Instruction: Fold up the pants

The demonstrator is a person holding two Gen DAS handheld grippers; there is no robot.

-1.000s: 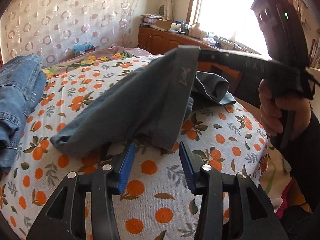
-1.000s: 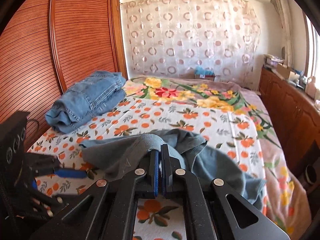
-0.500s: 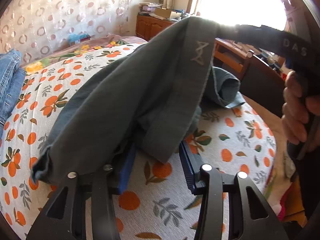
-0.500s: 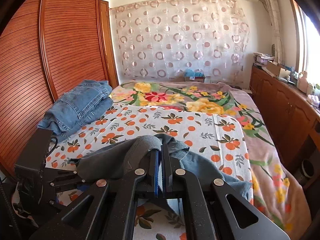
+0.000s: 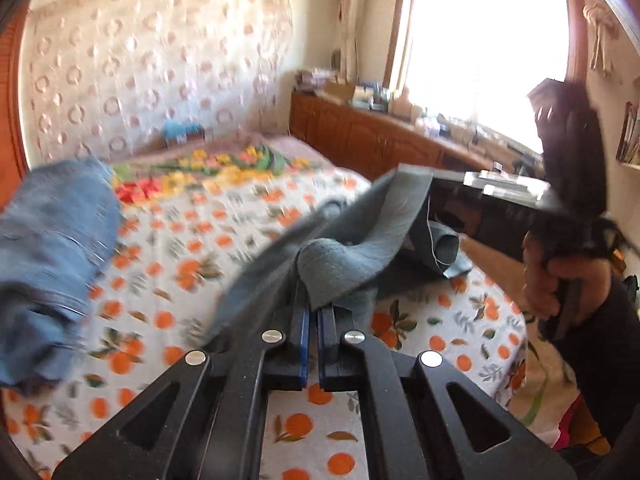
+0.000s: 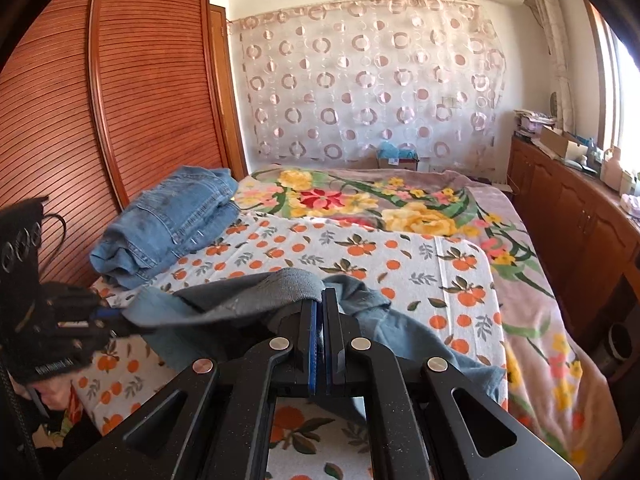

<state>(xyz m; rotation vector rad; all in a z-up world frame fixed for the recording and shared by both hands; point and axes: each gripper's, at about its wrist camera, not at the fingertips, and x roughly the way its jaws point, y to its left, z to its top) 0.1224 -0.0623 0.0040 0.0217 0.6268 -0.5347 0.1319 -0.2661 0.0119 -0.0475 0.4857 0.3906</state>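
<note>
Both jaws clamp the waistband of the grey-blue pants [image 6: 248, 292]: left gripper [image 5: 314, 312] just closed, right gripper [image 6: 320, 304] closed; cloth soft, light, limp, sagging to the bed [image 6: 460, 256].

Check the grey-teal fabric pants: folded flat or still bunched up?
Bunched, not folded. The grey-teal fabric pants hang crumpled between the left claw and right claw, trailing onto the orange-print bed sheet.

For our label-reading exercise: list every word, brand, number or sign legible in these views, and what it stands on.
None can be read.
White print on the left gripper: too blurred.
Boxes on the wooden sideboard: any print too small.
</note>
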